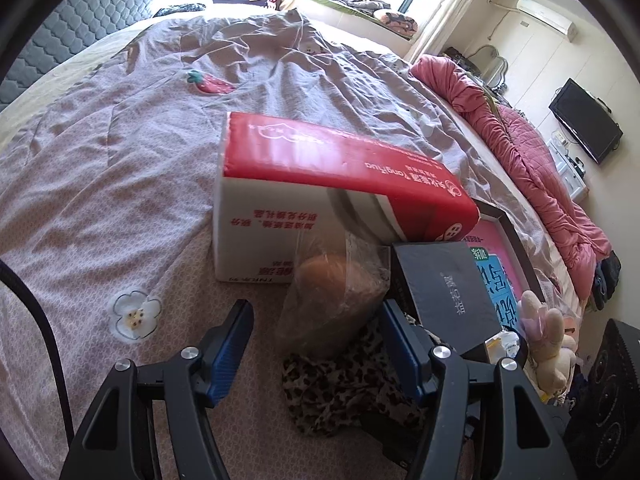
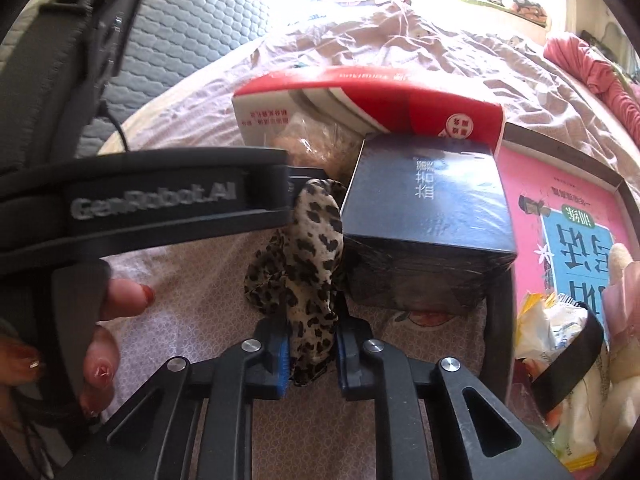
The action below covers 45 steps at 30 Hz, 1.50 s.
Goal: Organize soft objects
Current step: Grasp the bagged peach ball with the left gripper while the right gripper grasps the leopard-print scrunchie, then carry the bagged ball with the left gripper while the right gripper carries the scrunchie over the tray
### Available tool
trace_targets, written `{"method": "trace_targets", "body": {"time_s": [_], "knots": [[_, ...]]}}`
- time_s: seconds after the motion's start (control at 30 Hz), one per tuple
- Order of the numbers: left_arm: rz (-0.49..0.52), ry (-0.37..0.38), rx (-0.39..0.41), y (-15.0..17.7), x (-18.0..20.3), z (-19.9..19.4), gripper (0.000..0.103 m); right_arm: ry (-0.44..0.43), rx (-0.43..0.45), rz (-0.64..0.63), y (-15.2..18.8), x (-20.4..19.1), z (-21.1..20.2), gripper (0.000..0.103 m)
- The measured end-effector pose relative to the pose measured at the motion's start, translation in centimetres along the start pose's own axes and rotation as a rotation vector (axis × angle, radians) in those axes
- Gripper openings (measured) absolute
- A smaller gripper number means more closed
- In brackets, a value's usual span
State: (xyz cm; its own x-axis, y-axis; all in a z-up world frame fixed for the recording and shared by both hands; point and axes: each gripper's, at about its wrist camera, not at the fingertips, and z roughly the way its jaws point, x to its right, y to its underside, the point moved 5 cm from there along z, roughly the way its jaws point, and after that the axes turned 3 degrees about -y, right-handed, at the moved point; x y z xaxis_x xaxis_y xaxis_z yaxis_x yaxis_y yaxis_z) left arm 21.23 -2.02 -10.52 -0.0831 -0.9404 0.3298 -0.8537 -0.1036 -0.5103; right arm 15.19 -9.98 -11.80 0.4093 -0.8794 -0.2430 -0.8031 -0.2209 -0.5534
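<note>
A leopard-print cloth (image 2: 310, 264) lies bunched on the pink bedspread; it also shows in the left wrist view (image 1: 340, 388). My right gripper (image 2: 310, 354) is shut on its near end. My left gripper (image 1: 316, 344) is open, its blue pads either side of a clear plastic bag (image 1: 334, 300) with a brown round thing inside, standing against a red-and-white tissue pack (image 1: 320, 184). The left gripper's body (image 2: 160, 204) shows in the right wrist view, held by a hand with painted nails. A pale plush toy (image 1: 548, 336) lies at the right.
A black box (image 2: 428, 216) stands beside the cloth. Behind it, a dark tray (image 2: 616, 184) holds a pink and blue book. Snack packets (image 2: 560, 344) lie at the right. A pink quilt (image 1: 520, 152) runs along the bed's right side. A padded headboard (image 1: 80, 28) stands at the back left.
</note>
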Motion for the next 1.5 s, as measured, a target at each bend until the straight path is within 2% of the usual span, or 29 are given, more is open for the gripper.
{"method": "trace_targets", "body": {"time_s": [0.03, 0.07, 0.3, 0.5, 0.73, 0.87, 1.07, 1.27, 1.5], "knots": [[-0.009, 0.025, -0.01, 0.0, 0.1, 0.3, 0.051, -0.006, 0.002, 0.005, 0.1, 0.1, -0.2, 0.017], [-0.024, 0.046, -0.017, 0.0, 0.2, 0.5, 0.05, -0.009, 0.005, 0.01, 0.1, 0.3, -0.4, 0.017], [-0.008, 0.038, 0.014, 0.1, 0.5, 0.1, 0.042, -0.017, 0.03, 0.032, 0.4, 0.8, -1.8, 0.017], [-0.005, 0.041, 0.06, -0.2, 0.5, -1.9, 0.041, -0.039, 0.071, 0.03, 0.2, 0.6, -3.6, 0.016], [-0.007, 0.009, 0.103, 0.2, 0.2, -5.0, 0.041, -0.052, 0.12, 0.025, 0.1, 0.4, -6.1, 0.015], [0.024, -0.042, 0.126, 0.8, 0.5, -6.6, 0.041, -0.058, 0.141, 0.025, 0.1, 0.2, -7.2, 0.015], [0.002, -0.073, 0.144, 1.8, 0.3, -8.4, 0.041, -0.062, 0.156, 0.023, 0.2, -0.1, -8.2, 0.015], [0.017, -0.091, 0.165, 2.9, 1.2, -10.3, 0.041, -0.07, 0.19, 0.029, 0.1, -0.1, -9.6, 0.015], [0.044, -0.078, 0.167, 4.1, 3.3, -11.4, 0.041, -0.067, 0.244, 0.043, -0.2, 0.5, -11.9, 0.015]]}}
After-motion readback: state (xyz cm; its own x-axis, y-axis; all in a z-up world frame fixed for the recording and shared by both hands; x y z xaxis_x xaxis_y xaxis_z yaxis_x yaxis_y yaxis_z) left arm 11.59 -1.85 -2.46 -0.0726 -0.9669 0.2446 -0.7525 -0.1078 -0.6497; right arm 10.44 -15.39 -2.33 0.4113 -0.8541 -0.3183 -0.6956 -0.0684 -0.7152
